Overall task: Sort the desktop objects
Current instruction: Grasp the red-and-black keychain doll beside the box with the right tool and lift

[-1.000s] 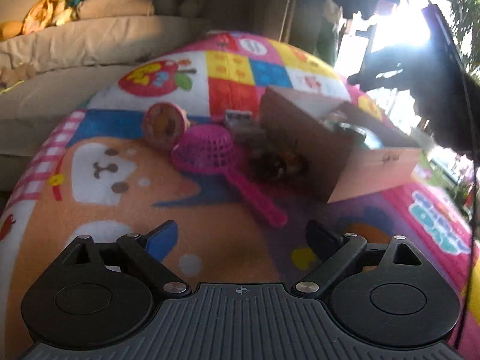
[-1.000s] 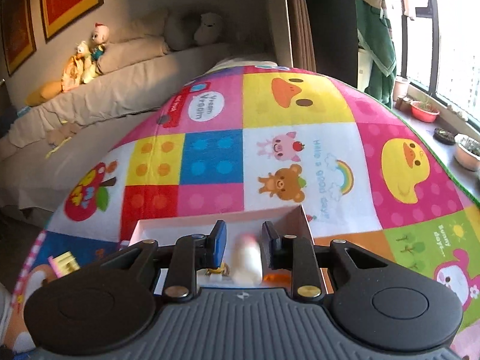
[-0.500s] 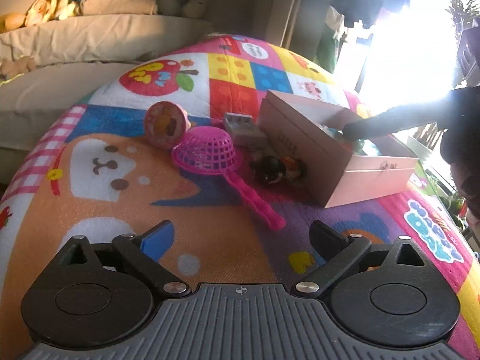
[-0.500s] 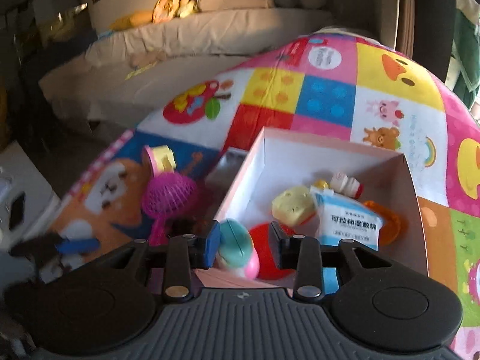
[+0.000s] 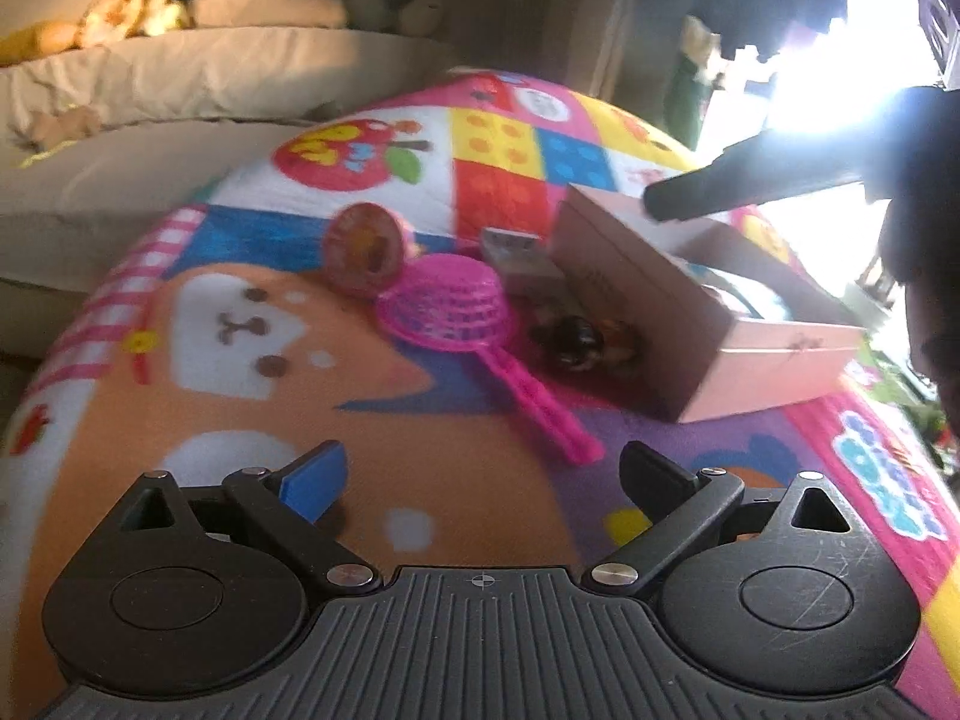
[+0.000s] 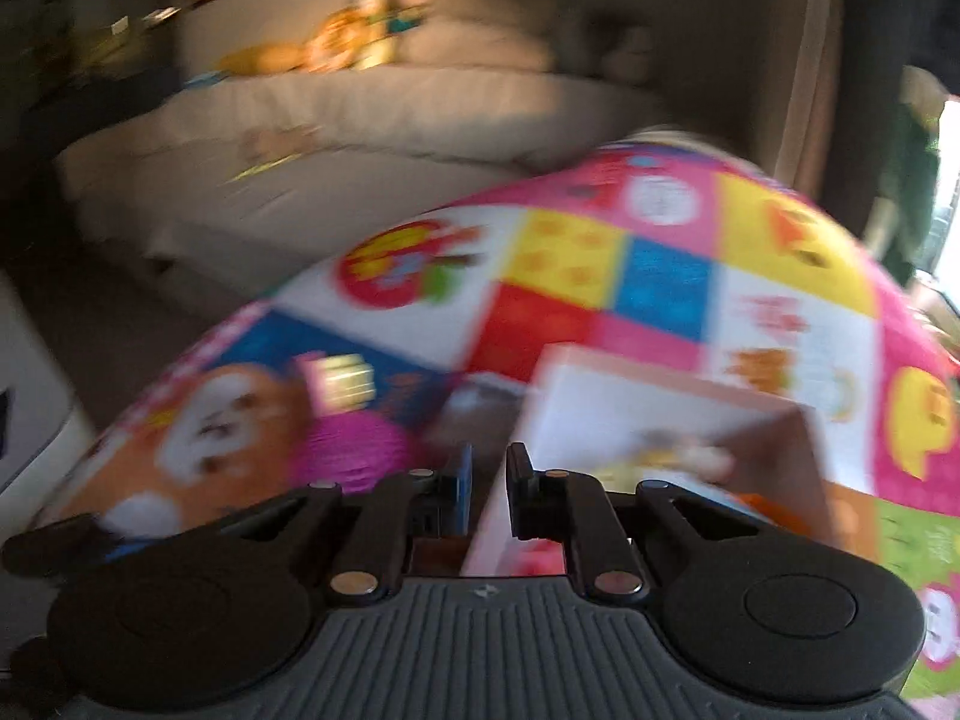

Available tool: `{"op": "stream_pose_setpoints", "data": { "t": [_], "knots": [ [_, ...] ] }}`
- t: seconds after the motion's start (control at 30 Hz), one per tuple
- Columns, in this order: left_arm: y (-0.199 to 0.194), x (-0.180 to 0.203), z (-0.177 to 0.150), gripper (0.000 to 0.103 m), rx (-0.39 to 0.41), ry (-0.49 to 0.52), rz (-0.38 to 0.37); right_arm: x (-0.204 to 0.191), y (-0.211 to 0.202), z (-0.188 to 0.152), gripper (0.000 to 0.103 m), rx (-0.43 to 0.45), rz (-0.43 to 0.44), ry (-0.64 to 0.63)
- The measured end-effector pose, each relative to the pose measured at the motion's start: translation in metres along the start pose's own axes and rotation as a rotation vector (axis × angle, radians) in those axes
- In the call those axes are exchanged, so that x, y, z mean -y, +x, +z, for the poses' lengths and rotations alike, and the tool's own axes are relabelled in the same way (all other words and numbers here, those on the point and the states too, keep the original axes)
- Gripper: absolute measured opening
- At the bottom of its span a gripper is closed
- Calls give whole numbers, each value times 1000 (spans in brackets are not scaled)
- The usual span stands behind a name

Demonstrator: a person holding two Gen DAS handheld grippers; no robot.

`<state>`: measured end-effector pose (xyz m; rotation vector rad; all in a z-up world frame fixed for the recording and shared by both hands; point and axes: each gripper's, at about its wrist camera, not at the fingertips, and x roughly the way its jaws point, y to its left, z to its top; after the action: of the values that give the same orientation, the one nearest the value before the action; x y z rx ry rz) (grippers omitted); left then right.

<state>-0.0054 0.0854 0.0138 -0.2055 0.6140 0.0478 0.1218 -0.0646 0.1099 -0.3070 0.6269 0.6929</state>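
A pink cardboard box (image 5: 690, 312) stands on the colourful play mat with several small toys inside. To its left lie a pink mesh scoop (image 5: 450, 306), a round pink and orange toy (image 5: 360, 252), a small grey box (image 5: 516, 252) and a dark figurine (image 5: 576, 336). My left gripper (image 5: 480, 474) hovers open and empty in front of the scoop's handle. My right gripper (image 6: 486, 480) is shut with nothing between its fingers, above the box's (image 6: 660, 408) left wall. That view is blurred by motion. The scoop (image 6: 354, 450) lies to its left.
A beige sofa (image 5: 150, 96) with stuffed toys runs behind the mat. A person's dark arm reaches in from the right over the box. Bright window light washes out the right side. The mat (image 5: 240, 420) in front of my left gripper carries nothing.
The right gripper held a small pale object over the box, then swung left and its jaws came together empty. The left gripper stayed in place, open.
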Motion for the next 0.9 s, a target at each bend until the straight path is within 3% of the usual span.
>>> {"op": "stream_pose_setpoints", "data": {
  "t": [0.07,0.3,0.37,0.43,0.6,0.7,0.83,0.9],
  "knots": [
    [-2,-2,-1,100,-8,12,48,-25,12,-2,12,-3,-19,-59],
    [-9,-15,-3,100,-8,-23,56,-71,64,-26,12,-13,-177,-235],
    [-9,-14,-3,100,-9,-22,57,-74,71,-31,12,-51,-183,-231],
    [-9,-15,-3,100,-5,-25,53,-69,65,-36,12,-78,-150,-197],
    [-9,-15,-3,101,-7,-32,50,-60,13,-60,12,-181,58,-120],
    [-8,-15,-3,101,-11,-36,49,-52,-18,-83,14,-123,29,-106],
    [-7,-13,-3,101,-15,-28,57,-43,-33,-99,33,-41,-38,-31],
    [-7,-12,-4,101,-16,-22,65,-42,-28,-100,36,-39,-37,-9]
  ]
}}
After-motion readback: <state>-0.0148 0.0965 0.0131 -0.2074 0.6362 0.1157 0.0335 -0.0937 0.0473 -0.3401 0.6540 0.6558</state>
